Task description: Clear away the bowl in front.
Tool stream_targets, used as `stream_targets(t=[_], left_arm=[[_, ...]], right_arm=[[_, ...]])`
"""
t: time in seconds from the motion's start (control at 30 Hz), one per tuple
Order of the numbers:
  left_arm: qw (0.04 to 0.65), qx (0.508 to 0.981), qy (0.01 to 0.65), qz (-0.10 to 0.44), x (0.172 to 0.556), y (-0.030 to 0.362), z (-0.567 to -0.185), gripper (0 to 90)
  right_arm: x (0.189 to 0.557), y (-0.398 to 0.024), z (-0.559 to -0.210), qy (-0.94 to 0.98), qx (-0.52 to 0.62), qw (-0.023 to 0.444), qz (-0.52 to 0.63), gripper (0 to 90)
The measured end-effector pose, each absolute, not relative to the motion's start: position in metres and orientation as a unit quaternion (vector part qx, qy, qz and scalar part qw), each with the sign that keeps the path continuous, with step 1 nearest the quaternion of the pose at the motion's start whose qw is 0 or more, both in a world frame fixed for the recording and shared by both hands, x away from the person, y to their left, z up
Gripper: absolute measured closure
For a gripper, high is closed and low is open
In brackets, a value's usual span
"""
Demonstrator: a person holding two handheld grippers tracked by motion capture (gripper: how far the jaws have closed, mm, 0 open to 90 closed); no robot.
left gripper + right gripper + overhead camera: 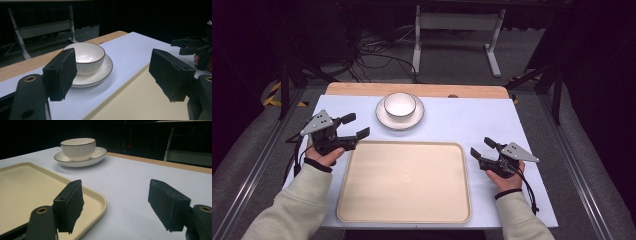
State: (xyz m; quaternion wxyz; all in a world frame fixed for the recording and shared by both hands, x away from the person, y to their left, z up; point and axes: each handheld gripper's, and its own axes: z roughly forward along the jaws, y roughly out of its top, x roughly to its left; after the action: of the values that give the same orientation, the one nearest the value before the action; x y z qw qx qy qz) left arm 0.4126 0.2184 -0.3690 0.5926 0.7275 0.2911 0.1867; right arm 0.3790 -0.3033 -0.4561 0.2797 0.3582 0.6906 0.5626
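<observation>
A white bowl [400, 104] with a dark rim stands on a white saucer [400, 120] at the back middle of the table. The bowl [87, 56] and saucer [100, 73] lie just ahead of my left gripper [113, 72], whose jaws stand wide apart with nothing between them. In the high view that left gripper [355, 126] hovers left of the saucer, above the tray's far left corner. My right gripper [482, 147] rests open at the tray's right edge. From it the bowl [78, 147] sits far off to the upper left.
A large cream tray [404, 182] lies empty at the front middle of the pale blue tabletop [472, 120]. A wooden strip [417, 90] runs along the table's far edge. Beyond it stand a white frame [457, 35] and cables on the floor.
</observation>
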Motion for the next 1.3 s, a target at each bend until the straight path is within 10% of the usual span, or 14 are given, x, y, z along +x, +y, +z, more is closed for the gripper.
stream_targets(t=[1.3], left_arm=[[0.555,0.779,0.244,0.158,0.513,0.166,-0.334,29.9]], right_arm=[[0.378,-0.302,-0.456,0.689,0.368,0.281,0.557,29.9]])
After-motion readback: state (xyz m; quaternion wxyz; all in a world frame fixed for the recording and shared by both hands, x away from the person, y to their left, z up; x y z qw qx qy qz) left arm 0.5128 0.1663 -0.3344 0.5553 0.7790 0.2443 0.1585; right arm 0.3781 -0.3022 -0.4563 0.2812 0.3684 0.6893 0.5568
